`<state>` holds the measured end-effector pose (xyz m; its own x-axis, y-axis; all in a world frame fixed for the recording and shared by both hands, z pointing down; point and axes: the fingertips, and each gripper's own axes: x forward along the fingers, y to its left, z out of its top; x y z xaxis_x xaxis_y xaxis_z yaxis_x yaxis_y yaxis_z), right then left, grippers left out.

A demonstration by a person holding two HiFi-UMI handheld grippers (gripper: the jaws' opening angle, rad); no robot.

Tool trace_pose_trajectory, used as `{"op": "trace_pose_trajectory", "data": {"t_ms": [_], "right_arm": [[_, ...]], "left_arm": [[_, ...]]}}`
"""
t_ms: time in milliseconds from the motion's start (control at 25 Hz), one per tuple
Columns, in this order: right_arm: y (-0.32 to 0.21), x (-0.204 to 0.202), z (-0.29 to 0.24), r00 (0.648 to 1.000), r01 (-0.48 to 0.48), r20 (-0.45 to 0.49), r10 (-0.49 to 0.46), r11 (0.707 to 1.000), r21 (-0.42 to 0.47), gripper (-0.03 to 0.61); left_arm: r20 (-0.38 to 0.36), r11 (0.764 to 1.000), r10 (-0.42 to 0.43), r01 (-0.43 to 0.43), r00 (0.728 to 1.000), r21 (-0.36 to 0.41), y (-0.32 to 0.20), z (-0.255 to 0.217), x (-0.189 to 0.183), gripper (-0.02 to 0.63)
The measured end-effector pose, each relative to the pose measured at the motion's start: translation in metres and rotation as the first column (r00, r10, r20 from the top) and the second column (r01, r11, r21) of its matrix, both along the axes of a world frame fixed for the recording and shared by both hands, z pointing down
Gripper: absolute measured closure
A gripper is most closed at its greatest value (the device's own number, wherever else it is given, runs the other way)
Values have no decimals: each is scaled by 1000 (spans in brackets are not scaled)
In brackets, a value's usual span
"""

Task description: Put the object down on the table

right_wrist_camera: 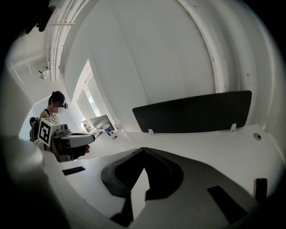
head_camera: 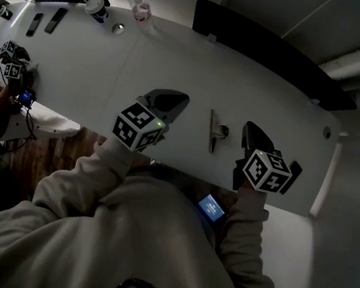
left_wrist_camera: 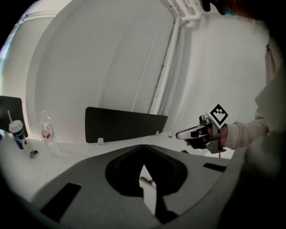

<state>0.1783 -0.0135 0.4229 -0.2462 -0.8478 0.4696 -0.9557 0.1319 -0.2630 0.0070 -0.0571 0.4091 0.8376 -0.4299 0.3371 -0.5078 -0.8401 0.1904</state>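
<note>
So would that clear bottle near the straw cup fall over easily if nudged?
Probably: the bottle stands upright, tall and narrow, so a high nudge would likely tip it. It looks like clear plastic, so probably light. Being round, it might then roll.

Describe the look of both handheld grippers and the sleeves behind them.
The left gripper and right gripper match: dark grey tongs with curved, scooped inner faces, each carrying a white cube printed with black square markers. A small green light glows on the left one. Both sleeves are pale, beige-looking sweatshirt fabric.
</note>
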Motion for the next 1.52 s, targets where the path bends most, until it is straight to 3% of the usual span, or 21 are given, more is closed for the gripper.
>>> {"op": "trace_pose_trajectory", "data": {"t_ms": [400, 800, 1520], "right_arm": [[3, -12, -80, 996, 35, -81, -22, 986, 163, 558], [4, -21, -144, 992, 57, -120, -25, 961, 272, 558], [26, -36, -248, 986, 40, -162, 43, 876, 480, 558]], "left_arm": [[-62, 989, -22, 30, 998, 146, 3, -74, -4, 618], [-122, 971, -11, 40, 992, 237, 0, -132, -4, 617], [-216, 904, 66, 33, 974, 426, 14, -238, -9, 618]]}}
